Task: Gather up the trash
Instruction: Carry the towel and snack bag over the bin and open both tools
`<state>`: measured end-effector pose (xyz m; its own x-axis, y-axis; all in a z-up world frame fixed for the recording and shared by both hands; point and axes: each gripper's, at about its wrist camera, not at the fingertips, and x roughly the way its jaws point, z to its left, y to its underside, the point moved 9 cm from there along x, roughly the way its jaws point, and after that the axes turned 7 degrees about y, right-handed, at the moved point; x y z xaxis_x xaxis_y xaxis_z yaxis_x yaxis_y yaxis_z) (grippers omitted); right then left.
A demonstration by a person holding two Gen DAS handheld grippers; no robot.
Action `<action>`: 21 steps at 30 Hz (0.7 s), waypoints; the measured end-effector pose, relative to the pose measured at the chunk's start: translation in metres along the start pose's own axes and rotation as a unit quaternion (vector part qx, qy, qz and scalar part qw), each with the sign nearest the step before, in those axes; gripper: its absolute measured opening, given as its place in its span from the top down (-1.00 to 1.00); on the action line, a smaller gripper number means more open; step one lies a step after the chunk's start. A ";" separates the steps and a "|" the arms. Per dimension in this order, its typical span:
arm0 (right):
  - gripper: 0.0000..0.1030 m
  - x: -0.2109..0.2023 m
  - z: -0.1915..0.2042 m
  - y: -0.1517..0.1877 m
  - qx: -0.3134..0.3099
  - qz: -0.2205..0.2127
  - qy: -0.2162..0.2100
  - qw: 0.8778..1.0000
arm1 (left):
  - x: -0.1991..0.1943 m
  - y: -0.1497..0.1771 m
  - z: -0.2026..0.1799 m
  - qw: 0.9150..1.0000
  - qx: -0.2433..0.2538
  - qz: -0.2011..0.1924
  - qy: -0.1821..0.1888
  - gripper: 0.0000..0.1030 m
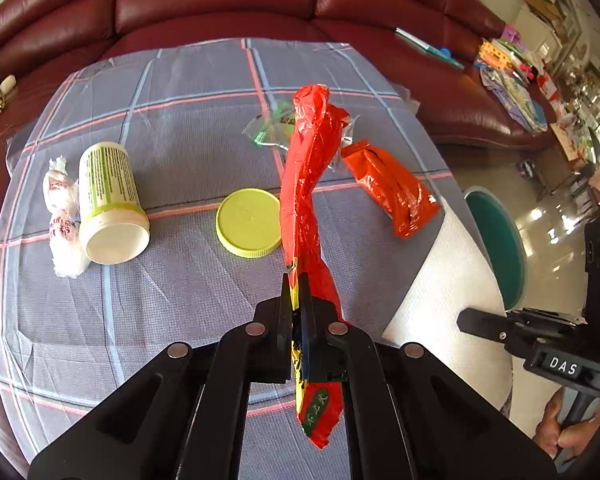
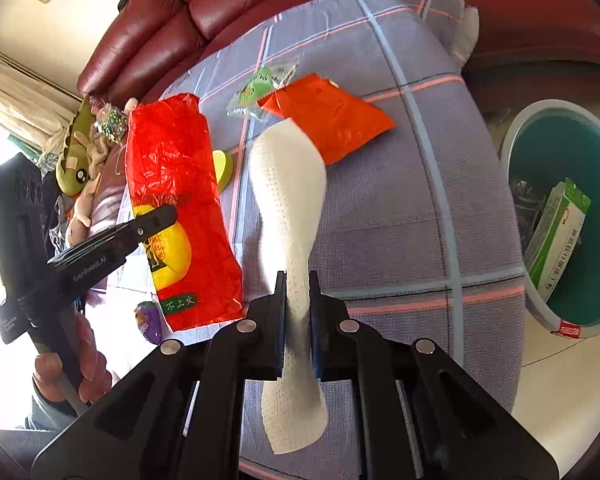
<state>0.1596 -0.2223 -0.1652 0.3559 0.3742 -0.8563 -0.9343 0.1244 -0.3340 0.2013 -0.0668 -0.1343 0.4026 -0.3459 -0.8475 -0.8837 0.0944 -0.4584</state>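
Red crinkly plastic wrapper (image 1: 304,184) clamped in left gripper (image 1: 296,280) | white paper towel (image 2: 290,184) clamped in right gripper (image 2: 296,280) | keep fingers tight; carry both over teal round bin (image 2: 560,152) before releasing

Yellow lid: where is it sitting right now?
In the left wrist view the yellow lid lies flat on the checked tablecloth, between the tipped-over white cup on its left and the hanging red wrapper.

Open cloth lies on the near part of the bench (image 1: 180,300). Farther back, the tipped cup (image 1: 110,204), yellow lid (image 1: 248,228) and orange wrapper (image 1: 392,186) obstruct passage. The teal bin (image 2: 556,152) beside the bench is open-topped, partly occupied by a carton (image 2: 558,236).
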 end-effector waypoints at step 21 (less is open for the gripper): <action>0.81 -0.117 -0.103 -0.039 0.081 -0.135 0.022 0.987 | -0.031 -0.043 -0.147 0.990 0.117 -0.026 0.072 0.94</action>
<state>0.1562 -0.3654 -0.0919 0.5901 0.2681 -0.7615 -0.7944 0.3613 -0.4883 0.1918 -0.1975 -0.0483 0.3932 -0.4834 -0.7821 -0.7767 0.2805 -0.5639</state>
